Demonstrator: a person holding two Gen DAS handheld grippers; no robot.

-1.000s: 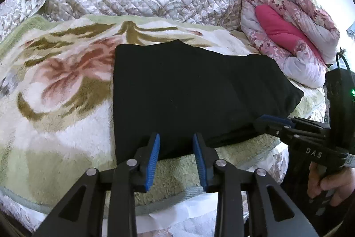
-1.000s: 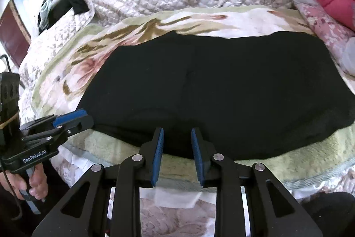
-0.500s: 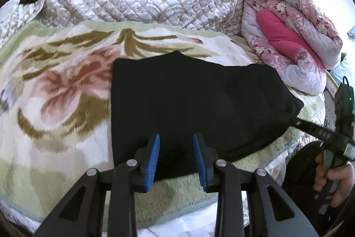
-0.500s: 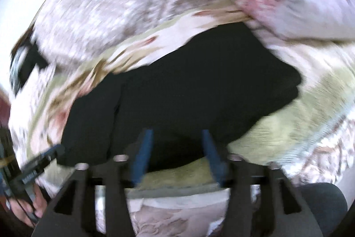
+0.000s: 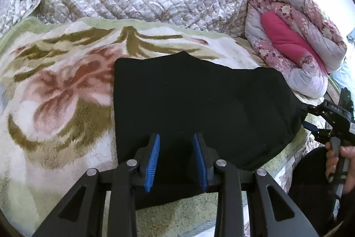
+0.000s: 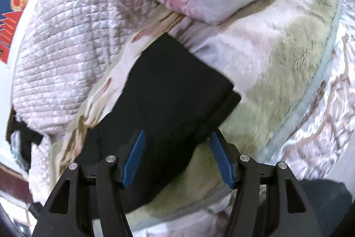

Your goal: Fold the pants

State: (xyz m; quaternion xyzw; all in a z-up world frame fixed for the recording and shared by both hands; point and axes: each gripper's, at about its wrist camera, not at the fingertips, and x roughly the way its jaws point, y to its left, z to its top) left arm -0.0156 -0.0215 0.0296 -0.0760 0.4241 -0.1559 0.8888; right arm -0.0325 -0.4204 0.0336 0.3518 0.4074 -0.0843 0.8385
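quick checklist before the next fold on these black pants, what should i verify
1. Black pants lie flat on the floral blanket: ok.
2. Left gripper empty, pads apart, over the near edge of the pants: ok.
3. Right gripper jaws apart and empty at the pants' right end: ok.
4. Layers line up at that right end: not ok, a lower layer sticks out past the top one in the right wrist view.
5. Rolled pink quilt clear of the pants: ok, it lies just beyond the far right corner.
6. Far edge free of wrinkles: cannot tell.
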